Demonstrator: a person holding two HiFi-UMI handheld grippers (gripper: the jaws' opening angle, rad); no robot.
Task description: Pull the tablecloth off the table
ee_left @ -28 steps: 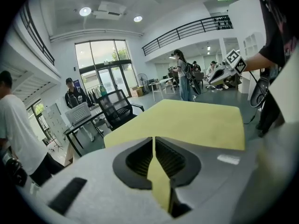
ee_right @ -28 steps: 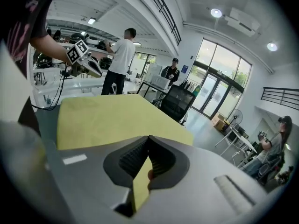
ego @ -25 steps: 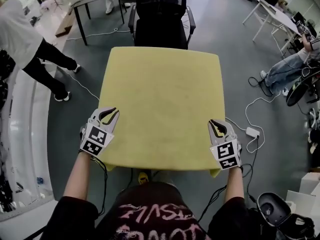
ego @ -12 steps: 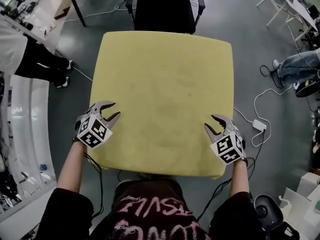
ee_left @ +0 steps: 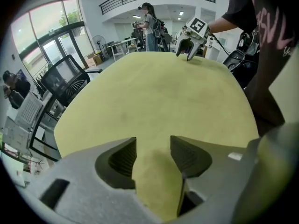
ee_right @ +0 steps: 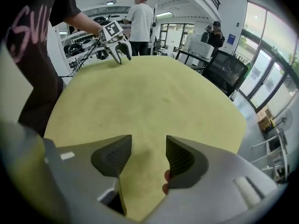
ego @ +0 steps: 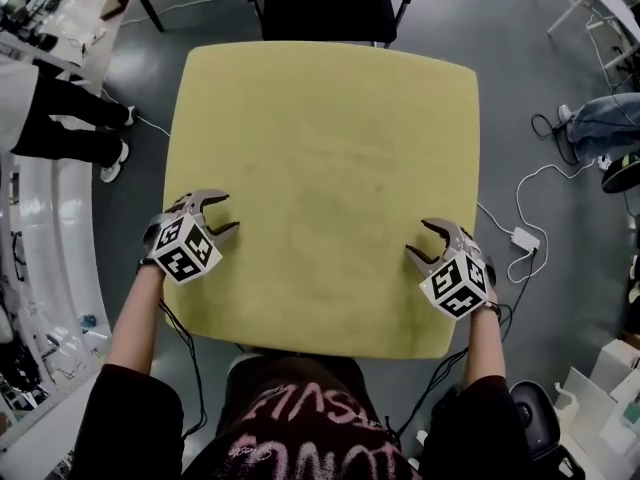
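Jaws have just been opening on your left gripper point(ego: 228, 214) and right gripper point(ego: 415, 240). Both are now standing wide and empty, sinking onto the pale yellow fabric tablecloth point(ego: 330, 158), which is lying flat across the table. You are readying the pinch.

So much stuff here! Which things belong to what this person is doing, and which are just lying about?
Belongs to the job:
yellow tablecloth
left gripper and right gripper, whose jaws have just been opening; they are over the cloth and grip nothing

Just lying about:
black chair
white power adapter
bystander
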